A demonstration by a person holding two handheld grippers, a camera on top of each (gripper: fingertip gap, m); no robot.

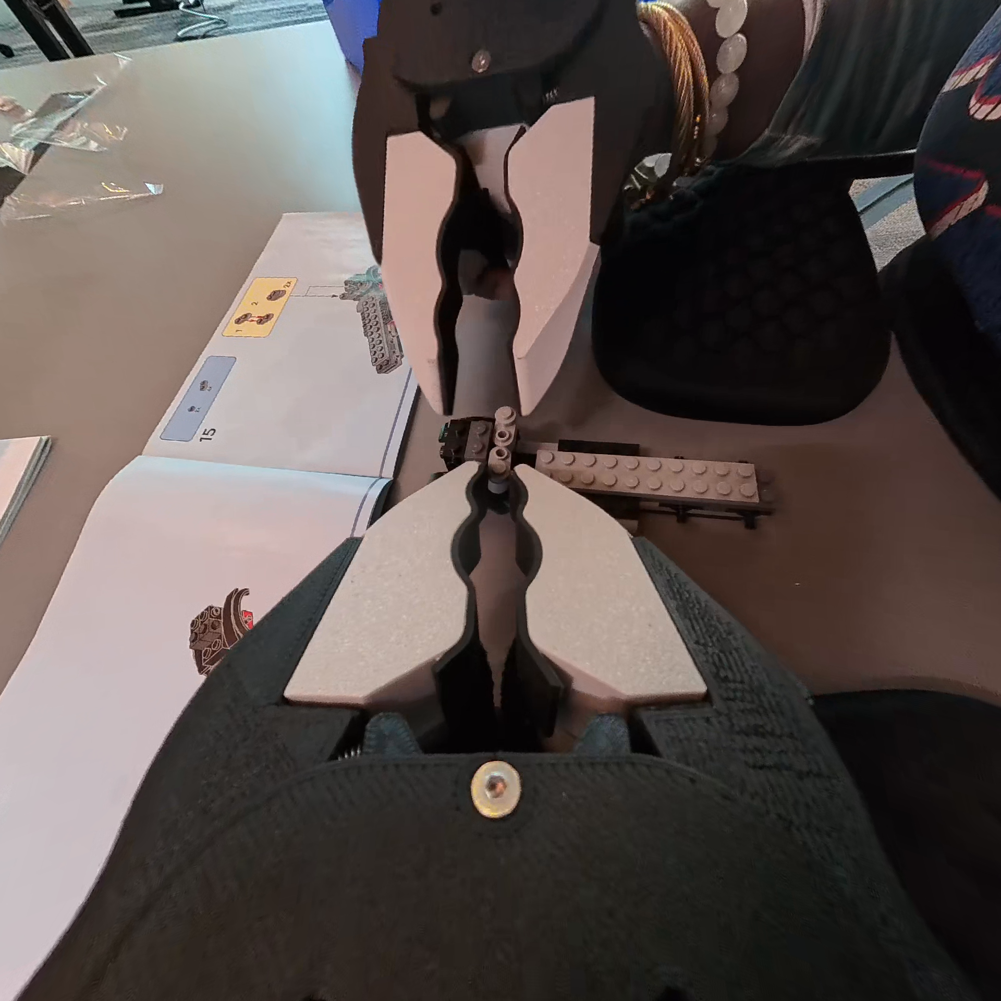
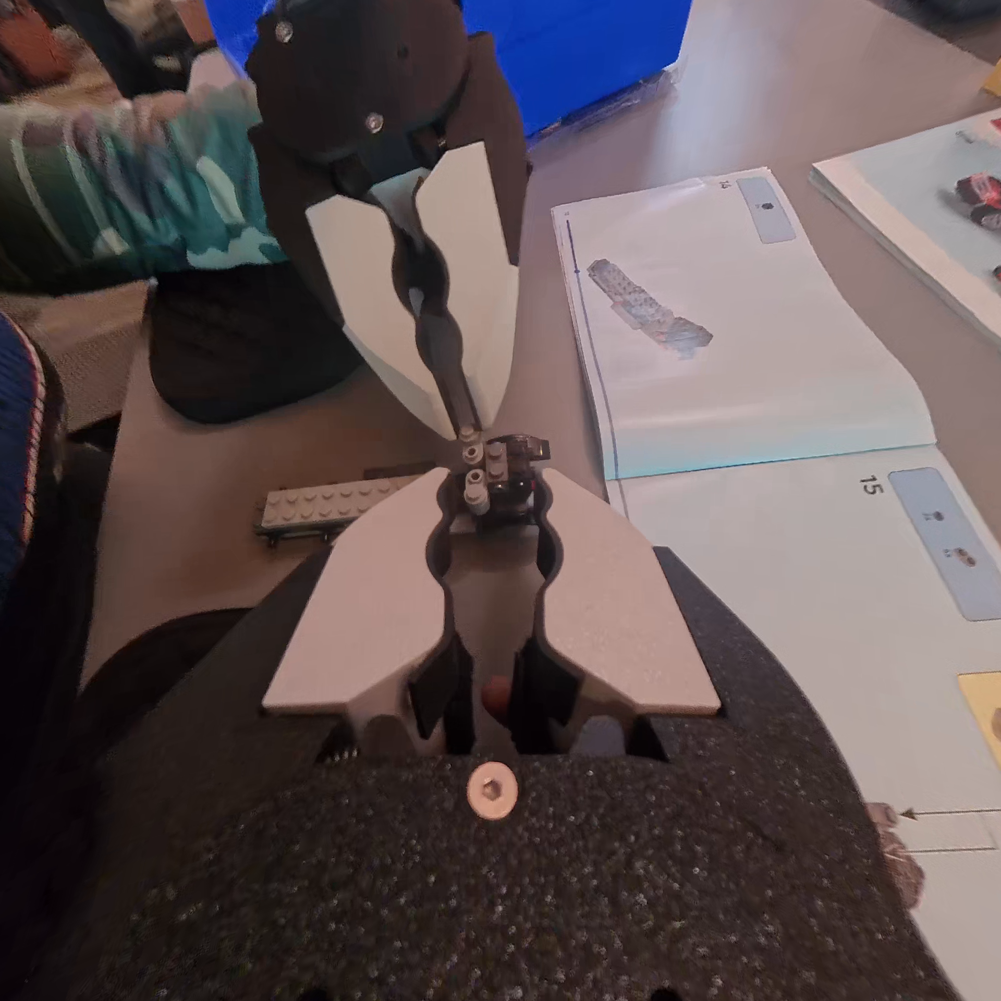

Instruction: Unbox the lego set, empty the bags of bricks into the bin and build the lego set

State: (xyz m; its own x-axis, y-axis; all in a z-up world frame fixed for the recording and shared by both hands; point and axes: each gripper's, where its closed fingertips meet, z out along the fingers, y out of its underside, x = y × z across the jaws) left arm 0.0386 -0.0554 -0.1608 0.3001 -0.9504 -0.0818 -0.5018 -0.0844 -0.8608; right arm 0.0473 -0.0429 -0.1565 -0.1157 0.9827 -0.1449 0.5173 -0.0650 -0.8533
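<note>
The lego build lies on the brown table: a long grey studded plate [image 1: 650, 476] [image 2: 330, 501] with a dark front end [image 1: 460, 439] [image 2: 514, 487]. A short row of small grey pieces [image 1: 502, 441] [image 2: 474, 476] sits by that front end. My left gripper [image 1: 498, 470] [image 2: 466, 433] is shut on the small grey piece at the row's end. My right gripper [image 2: 493, 479] [image 1: 482, 409] faces it from the other side, with its fingers closed around the dark front end of the build. The two grippers' tips nearly meet.
An open instruction booklet [image 1: 271, 379] [image 2: 758, 379] lies beside the build. A second booklet [image 2: 921, 206] lies farther off. Clear plastic bags [image 1: 65, 135] lie on the table. A blue bin [image 2: 569, 54] stands behind. A black chair seat [image 1: 731, 303] borders the table edge. Less than 4 cm separates the two grippers' tips. From either gripper's tips it is about 5 centimeters to the long grey studded plate [image 1: 650, 476]. Seen from the right wrist view [image 2: 348, 492] as well.
</note>
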